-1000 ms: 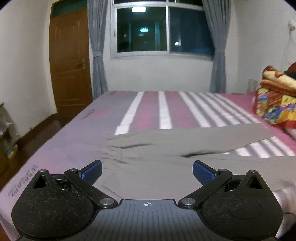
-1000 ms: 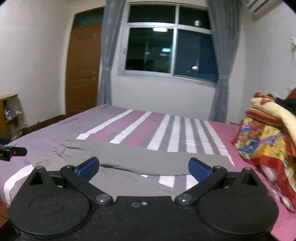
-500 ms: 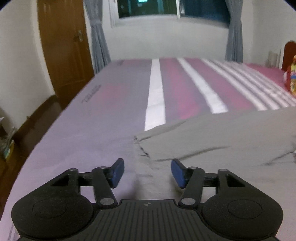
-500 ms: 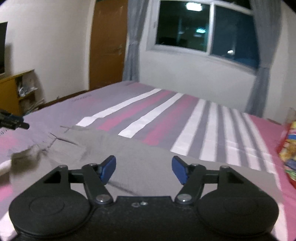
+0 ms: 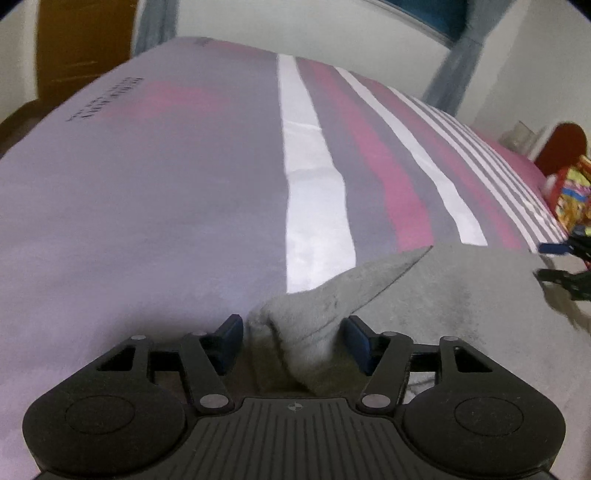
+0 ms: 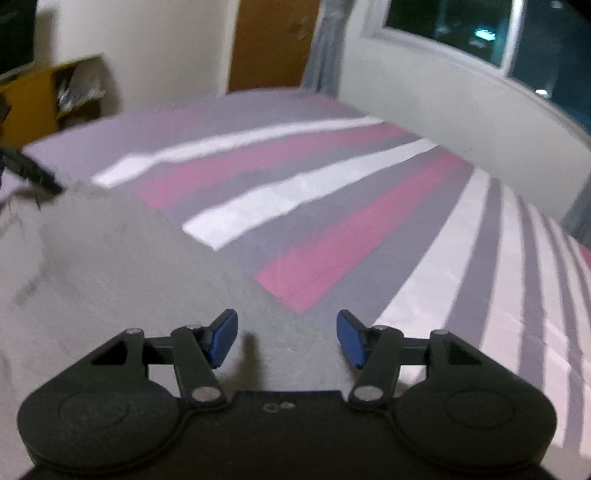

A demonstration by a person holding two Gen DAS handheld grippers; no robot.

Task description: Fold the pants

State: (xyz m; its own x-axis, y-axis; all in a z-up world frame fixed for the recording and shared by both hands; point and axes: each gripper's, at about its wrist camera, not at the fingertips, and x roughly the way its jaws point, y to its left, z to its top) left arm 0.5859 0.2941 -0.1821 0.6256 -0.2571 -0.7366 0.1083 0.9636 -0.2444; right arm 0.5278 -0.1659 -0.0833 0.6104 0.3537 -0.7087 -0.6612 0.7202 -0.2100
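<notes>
The grey pants [image 5: 461, 302] lie flat on the striped bed. In the left wrist view my left gripper [image 5: 293, 341] is open, low over the bed, with a raised corner fold of the pants' edge between its blue pads. In the right wrist view my right gripper [image 6: 286, 339] is open, with the far edge of the pants [image 6: 122, 266] between its fingers. The right gripper also shows at the right edge of the left wrist view [image 5: 565, 266]. A black finger of the left gripper shows at the left edge of the right wrist view [image 6: 33, 173].
The bed sheet [image 5: 147, 206] has pink, grey and white stripes. A colourful quilt [image 5: 574, 195] lies at the bed's far right. A wooden door [image 6: 269, 40], a yellow shelf [image 6: 48, 99] and a window with curtains [image 6: 480, 29] stand beyond the bed.
Both grippers have dropped down and forward to the pants' edge. Their jaws narrowed from wide open one second ago, and fabric now sits between each pair of pads.
</notes>
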